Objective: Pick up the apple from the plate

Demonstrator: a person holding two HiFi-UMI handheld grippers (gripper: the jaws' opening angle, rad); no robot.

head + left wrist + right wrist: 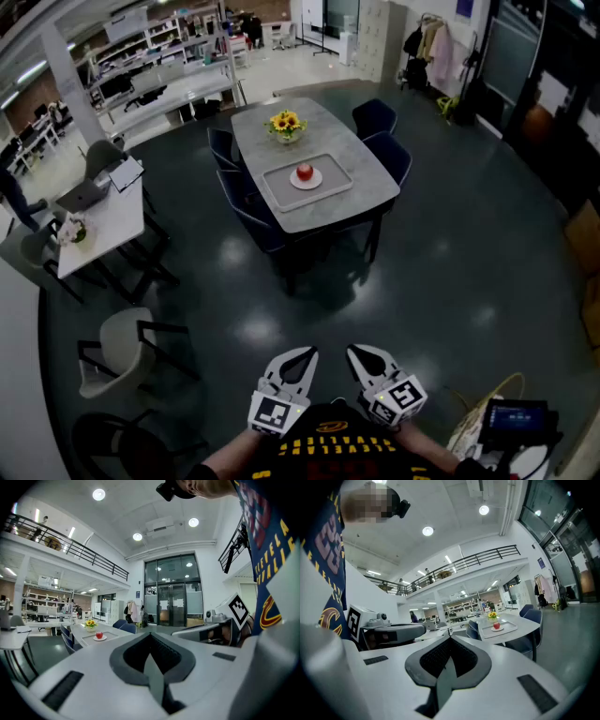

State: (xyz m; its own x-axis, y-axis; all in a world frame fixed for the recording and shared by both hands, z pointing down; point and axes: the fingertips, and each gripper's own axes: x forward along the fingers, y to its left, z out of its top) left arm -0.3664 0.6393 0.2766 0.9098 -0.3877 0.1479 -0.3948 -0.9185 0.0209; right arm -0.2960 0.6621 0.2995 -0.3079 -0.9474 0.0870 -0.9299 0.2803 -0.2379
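We hold the left gripper (302, 356) and right gripper (360, 353) side by side, fingers of each closed together, empty. The apple (305, 172) sits on its plate (294, 182) on the tabletop (361, 155), well apart from us.

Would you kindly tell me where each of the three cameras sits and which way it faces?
Head view: on the person's head, facing forward and steeply down toward the table with the apple; left tool and right tool show below.
Left gripper view: on the left tool, looking along its closed jaws toward glass doors; right tool and shirt at right.
Right gripper view: on the right tool, along its closed jaws, table just right; left tool and shirt at left.
Shared: all three show the apple.
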